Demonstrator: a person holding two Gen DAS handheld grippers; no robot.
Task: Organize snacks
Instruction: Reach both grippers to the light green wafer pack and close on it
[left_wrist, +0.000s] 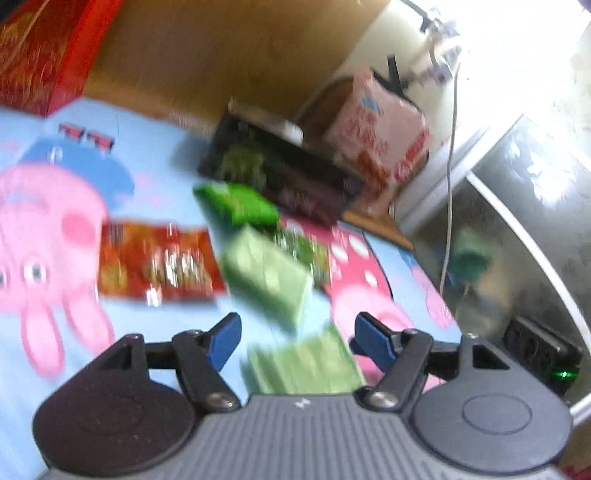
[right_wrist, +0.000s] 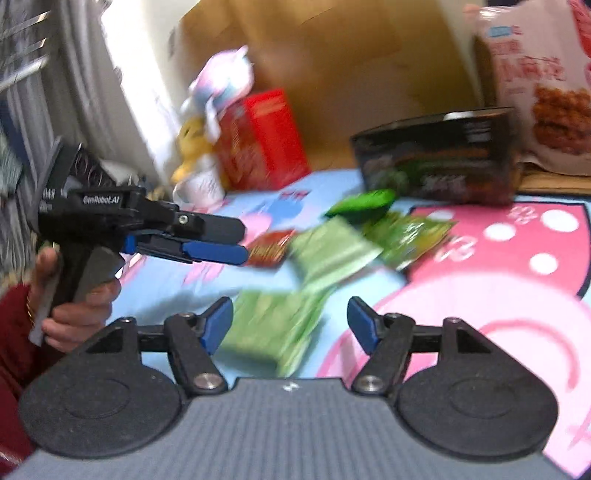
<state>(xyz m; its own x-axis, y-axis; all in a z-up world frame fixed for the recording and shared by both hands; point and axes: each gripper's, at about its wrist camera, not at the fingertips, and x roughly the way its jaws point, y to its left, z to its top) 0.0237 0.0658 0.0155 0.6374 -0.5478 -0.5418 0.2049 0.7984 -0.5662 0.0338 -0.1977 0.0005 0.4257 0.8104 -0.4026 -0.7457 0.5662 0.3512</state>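
Several snack packets lie on a blue and pink cartoon mat (left_wrist: 55, 229). My left gripper (left_wrist: 297, 332) is open just above a light green packet (left_wrist: 306, 365); its pads do not touch it. A second light green packet (left_wrist: 269, 277), a bright green one (left_wrist: 240, 203) and a red packet (left_wrist: 159, 262) lie further ahead. My right gripper (right_wrist: 290, 321) is open with a light green packet (right_wrist: 273, 328) lying between its fingers, unpressed. The left gripper (right_wrist: 242, 242) shows at the left of the right wrist view, in a hand (right_wrist: 74, 306). Both views are blurred.
A black box (right_wrist: 436, 162) stands at the back of the mat, with a large pink-white snack bag (right_wrist: 543, 92) behind it. A red box (right_wrist: 262, 140), a soft toy (right_wrist: 221, 85) and a cardboard box (right_wrist: 332, 55) are at the back. A power strip (left_wrist: 543, 350) lies off the mat's right edge.
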